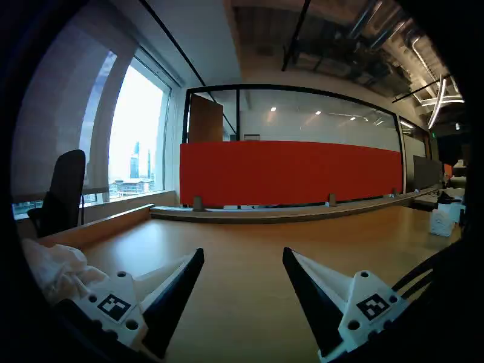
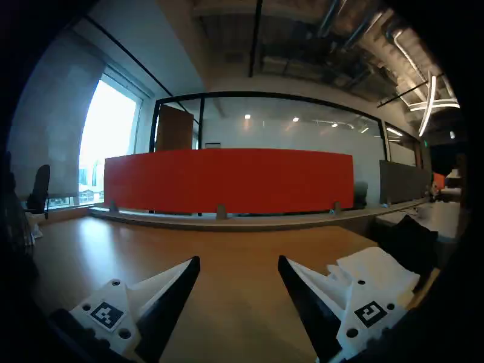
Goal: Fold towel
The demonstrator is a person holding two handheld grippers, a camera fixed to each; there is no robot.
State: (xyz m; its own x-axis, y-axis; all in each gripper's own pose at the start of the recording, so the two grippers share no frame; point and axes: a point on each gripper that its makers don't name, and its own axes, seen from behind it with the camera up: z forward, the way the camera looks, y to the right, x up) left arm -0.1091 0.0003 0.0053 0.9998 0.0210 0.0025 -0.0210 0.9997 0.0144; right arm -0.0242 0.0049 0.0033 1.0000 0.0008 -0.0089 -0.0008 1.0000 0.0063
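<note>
The left gripper (image 1: 242, 251) hovers low over the wooden table (image 1: 254, 320), its fingers spread apart and holding nothing, with a crumpled white towel (image 1: 57, 270) lying just beside its left finger. The right gripper (image 2: 238, 259) is likewise spread and empty. A flatter white cloth (image 2: 380, 266) lies near its right finger, and the red divider (image 2: 230, 180) stands at the far edge.

Window (image 1: 136, 145) blown out, interior dim, fisheye edges warped

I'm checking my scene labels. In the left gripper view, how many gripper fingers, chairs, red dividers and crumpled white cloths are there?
gripper fingers: 2
chair: 1
red divider: 1
crumpled white cloth: 1
total: 5
</note>
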